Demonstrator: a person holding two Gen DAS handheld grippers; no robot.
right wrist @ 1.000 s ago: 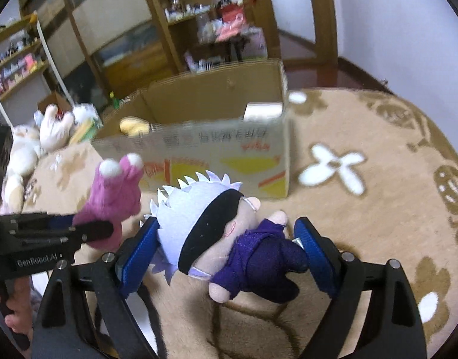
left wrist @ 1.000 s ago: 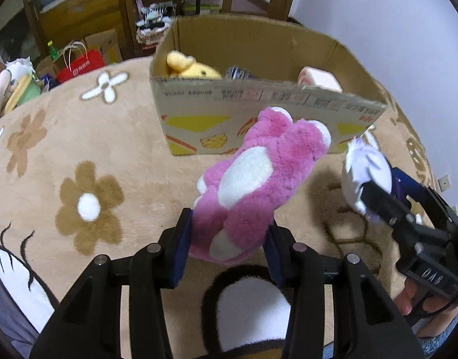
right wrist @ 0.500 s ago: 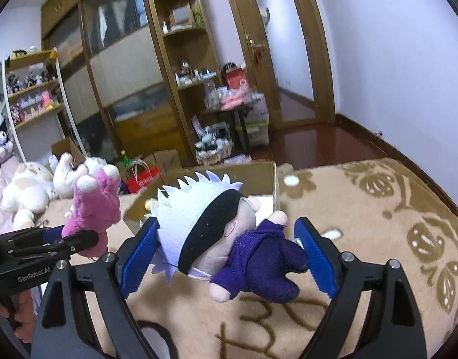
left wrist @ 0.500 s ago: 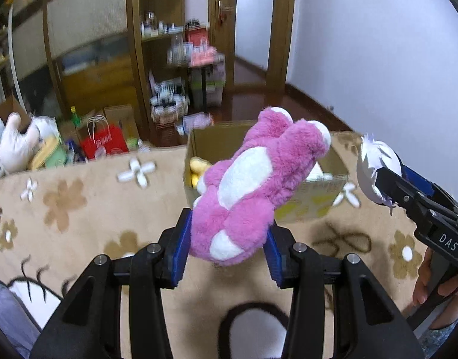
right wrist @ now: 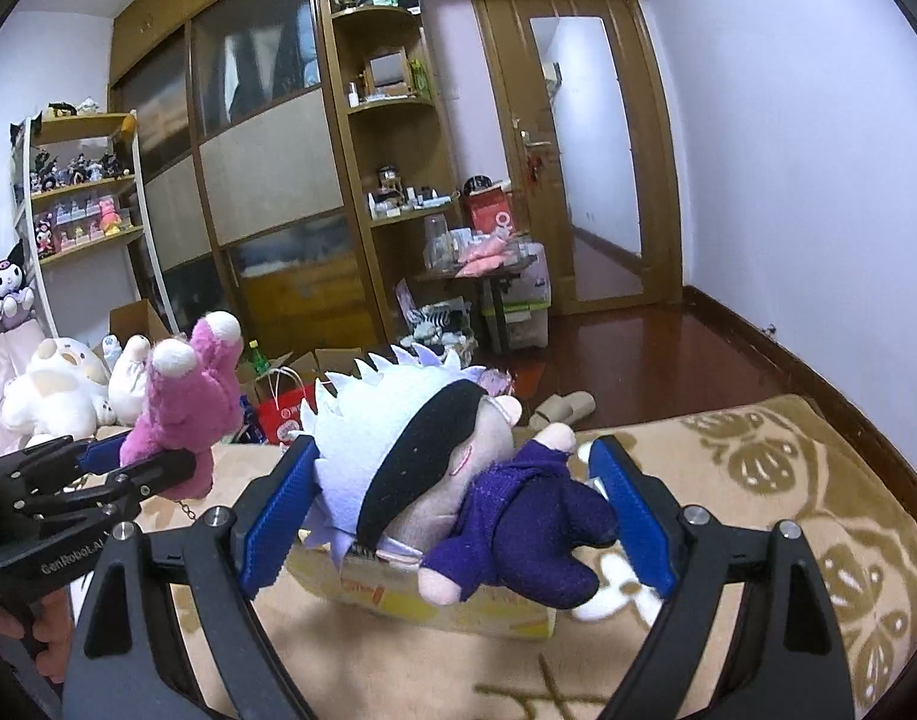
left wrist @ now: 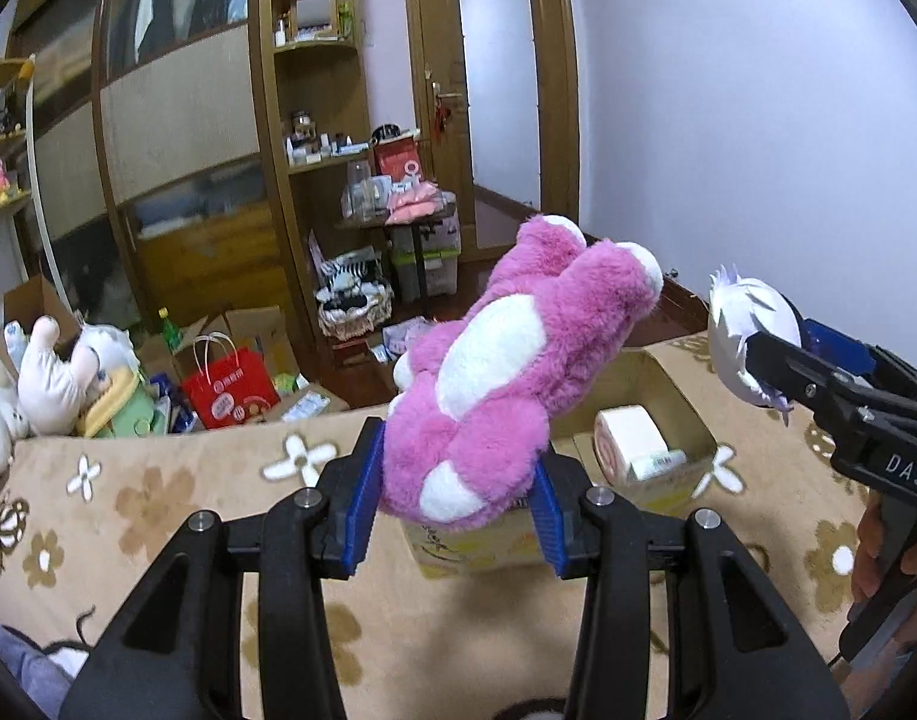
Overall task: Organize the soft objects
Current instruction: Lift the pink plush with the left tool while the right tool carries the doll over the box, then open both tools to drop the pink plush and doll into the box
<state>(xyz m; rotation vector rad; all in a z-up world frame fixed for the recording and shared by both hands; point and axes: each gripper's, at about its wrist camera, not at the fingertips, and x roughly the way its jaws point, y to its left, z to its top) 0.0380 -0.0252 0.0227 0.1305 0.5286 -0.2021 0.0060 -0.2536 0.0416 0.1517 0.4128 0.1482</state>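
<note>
Cardboard box (left wrist: pixel 668 372) half-hidden by pink plush (left wrist: pixel 506 372)

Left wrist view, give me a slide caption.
Left tongs hold a pink plush above the cardboard box.

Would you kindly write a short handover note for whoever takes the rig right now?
Left gripper: shut on the pink plush, held in the air above the box.
Right gripper: shut on the white-haired doll, also held in the air above the box.
Box: open on the flowered blanket, with a white roll inside.
Done: both toys picked up.
Left: lower each into the box and release. More plush toys wait at the far left.
</note>
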